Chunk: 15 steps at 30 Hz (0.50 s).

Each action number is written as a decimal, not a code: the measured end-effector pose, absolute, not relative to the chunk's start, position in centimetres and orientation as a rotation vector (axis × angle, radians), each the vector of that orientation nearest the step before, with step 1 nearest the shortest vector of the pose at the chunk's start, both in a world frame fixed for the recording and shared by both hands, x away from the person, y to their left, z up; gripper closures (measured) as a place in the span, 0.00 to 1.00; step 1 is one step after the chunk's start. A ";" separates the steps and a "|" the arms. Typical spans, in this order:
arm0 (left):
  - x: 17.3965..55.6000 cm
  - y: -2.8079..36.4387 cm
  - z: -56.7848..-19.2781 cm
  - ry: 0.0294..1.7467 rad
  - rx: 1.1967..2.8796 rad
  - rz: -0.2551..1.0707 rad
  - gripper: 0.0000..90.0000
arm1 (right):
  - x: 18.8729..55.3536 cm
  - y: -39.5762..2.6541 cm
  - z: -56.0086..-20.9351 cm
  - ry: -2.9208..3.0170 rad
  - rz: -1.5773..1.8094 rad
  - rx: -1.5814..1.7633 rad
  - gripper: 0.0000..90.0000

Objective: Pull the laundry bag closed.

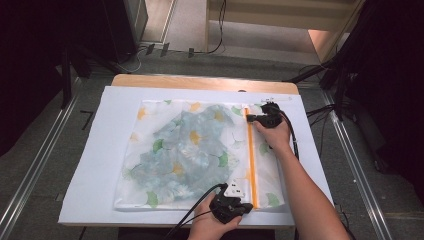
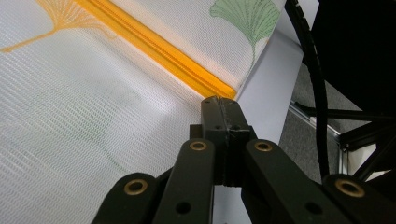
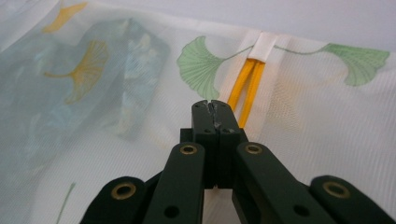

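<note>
My left gripper [image 2: 219,103] and right gripper [image 3: 212,106], both clenched, at opposite ends of the mesh bag's [image 1: 175,150] orange zipper [image 1: 251,165]

1. A white sheet [image 1: 95,165] covers a wooden table [image 1: 200,81].
2. Metal rails [image 1: 35,167] run along the grey floor [image 1: 45,200] on both sides.
3. Black cables [image 1: 217,30] trail across the floor beyond the table's far edge.

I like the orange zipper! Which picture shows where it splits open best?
The right gripper view: the orange zipper parts into two strands just below its white end tab. The high view shows its whole length as a thin line. The left gripper view shows the other end, closed.
</note>
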<state>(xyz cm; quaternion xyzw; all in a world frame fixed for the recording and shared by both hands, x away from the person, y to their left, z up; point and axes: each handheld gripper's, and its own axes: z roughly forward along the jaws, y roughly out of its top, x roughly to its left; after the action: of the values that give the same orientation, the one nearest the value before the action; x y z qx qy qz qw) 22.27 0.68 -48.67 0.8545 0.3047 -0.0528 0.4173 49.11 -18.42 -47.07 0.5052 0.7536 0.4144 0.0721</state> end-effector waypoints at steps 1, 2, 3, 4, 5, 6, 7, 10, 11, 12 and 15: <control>22.2 0.7 -48.7 0.765 2.144 -0.130 1.00 | 49.4 -18.4 -47.1 2.256 1.252 1.522 1.00; 22.2 0.7 -48.7 0.764 2.142 -0.129 1.00 | 49.7 -18.4 -47.1 2.254 1.253 1.531 1.00; 22.2 0.7 -48.7 0.763 2.142 -0.129 1.00 | 50.0 -18.4 -47.2 2.252 1.257 1.536 1.00; 22.2 0.7 -48.7 0.763 2.141 -0.129 1.00 | 50.3 -18.4 -47.2 2.253 1.246 1.535 1.00; 22.2 0.7 -48.7 0.763 2.142 -0.128 1.00 | 50.6 -18.3 -47.3 2.244 1.247 1.546 1.00; 22.2 0.7 -48.7 0.764 2.141 -0.129 1.00 | 50.9 -18.3 -47.4 2.233 1.257 1.554 1.00; 22.2 0.7 -48.7 0.763 2.141 -0.128 1.00 | 51.0 -18.4 -47.4 2.234 1.249 1.564 1.00; 22.2 0.7 -48.7 0.763 2.143 -0.127 1.00 | 51.7 -18.2 -47.6 2.229 1.238 1.572 1.00; 22.1 0.7 -48.7 0.765 2.140 -0.125 1.00 | 51.9 -18.1 -47.6 2.227 1.230 1.573 1.00; 22.1 0.7 -48.7 0.763 2.141 -0.127 1.00 | 52.2 -18.0 -47.5 2.223 1.222 1.569 1.00; 22.1 0.7 -48.7 0.765 2.140 -0.124 1.00 | 52.7 -17.7 -47.5 2.214 1.212 1.572 1.00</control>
<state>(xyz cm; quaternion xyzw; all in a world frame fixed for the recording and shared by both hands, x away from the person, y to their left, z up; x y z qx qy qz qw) 22.13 0.66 -48.69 0.8535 0.3050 -0.0497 0.4196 52.66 -17.68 -47.49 0.5267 0.7420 0.4061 0.0840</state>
